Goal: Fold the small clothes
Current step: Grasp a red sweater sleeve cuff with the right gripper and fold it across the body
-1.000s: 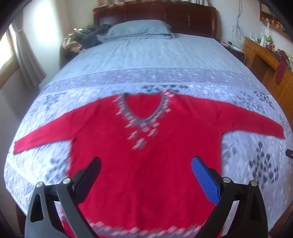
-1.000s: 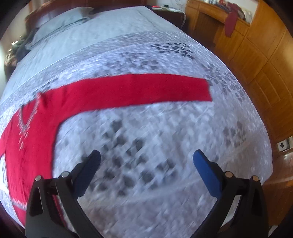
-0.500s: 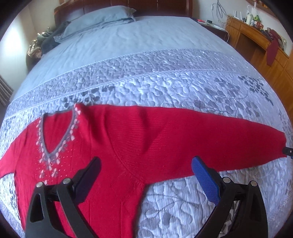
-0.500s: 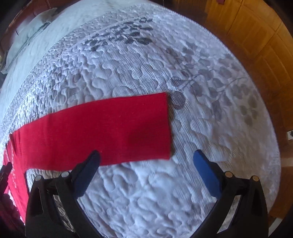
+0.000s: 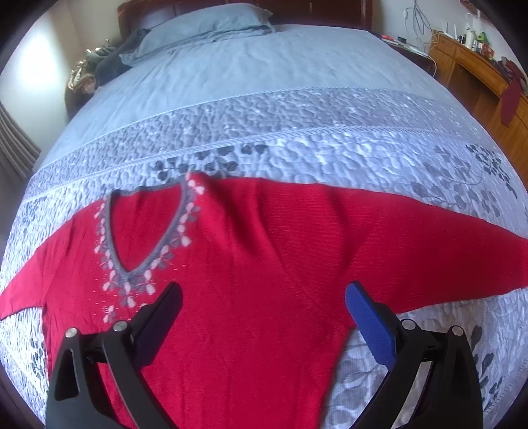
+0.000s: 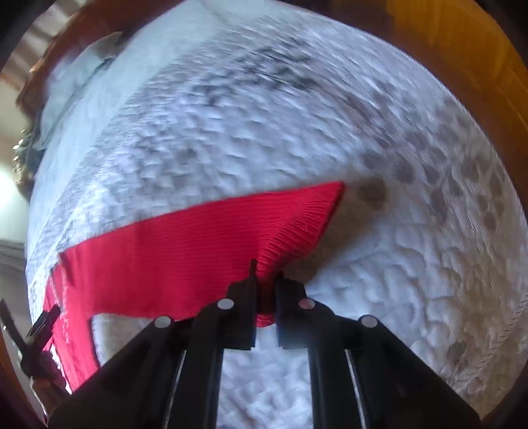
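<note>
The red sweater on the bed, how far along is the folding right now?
Barely started. Done: the red sweater lies spread flat on the quilt, front up. In hand: the right gripper has just closed on the sleeve cuff; the left gripper hovers open above the chest. Left: folding both sleeves in, then the body; no fold shows yet.

Sweater (image 5: 264, 264) flat on bed (image 5: 297, 115), below pillow (image 5: 204, 23)
</note>
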The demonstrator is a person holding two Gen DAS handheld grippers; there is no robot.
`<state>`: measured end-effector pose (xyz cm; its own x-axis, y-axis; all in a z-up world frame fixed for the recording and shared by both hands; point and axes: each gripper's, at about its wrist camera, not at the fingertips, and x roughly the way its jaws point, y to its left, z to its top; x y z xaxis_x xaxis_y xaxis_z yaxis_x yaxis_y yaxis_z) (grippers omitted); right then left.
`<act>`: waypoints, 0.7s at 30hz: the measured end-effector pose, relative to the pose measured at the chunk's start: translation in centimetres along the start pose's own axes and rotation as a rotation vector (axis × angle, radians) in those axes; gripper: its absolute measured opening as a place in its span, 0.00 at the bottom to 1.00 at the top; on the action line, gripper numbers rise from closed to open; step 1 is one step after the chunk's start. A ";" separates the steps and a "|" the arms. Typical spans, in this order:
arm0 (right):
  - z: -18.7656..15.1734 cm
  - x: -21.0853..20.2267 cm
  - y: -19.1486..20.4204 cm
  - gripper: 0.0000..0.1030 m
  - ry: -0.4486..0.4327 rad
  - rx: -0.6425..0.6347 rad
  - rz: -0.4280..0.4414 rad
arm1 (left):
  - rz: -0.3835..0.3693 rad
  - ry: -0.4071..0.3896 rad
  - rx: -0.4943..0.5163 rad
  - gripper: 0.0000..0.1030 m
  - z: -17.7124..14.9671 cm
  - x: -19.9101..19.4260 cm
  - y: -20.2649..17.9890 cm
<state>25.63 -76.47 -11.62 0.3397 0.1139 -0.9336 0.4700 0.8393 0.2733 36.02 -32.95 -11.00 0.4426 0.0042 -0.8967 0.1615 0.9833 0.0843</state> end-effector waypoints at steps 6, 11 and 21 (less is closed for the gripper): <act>-1.9 -2.6 12.6 0.07 -0.014 -0.220 0.063 | 0.017 -0.008 -0.058 0.96 -1.1 -1.2 6.1; -5.0 -0.1 24.2 0.07 0.037 -0.378 0.123 | 0.050 0.002 -0.123 0.96 -2.8 -1.7 12.5; -11.1 8.9 37.3 0.47 0.176 -0.497 0.124 | 0.025 0.014 -0.180 0.96 -4.9 -2.0 19.1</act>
<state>37.10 -38.28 -12.29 0.2061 0.2799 -0.9376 -0.0214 0.9593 0.2816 33.96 -13.25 -9.73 0.4321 0.0301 -0.9013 -0.0101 0.9995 0.0286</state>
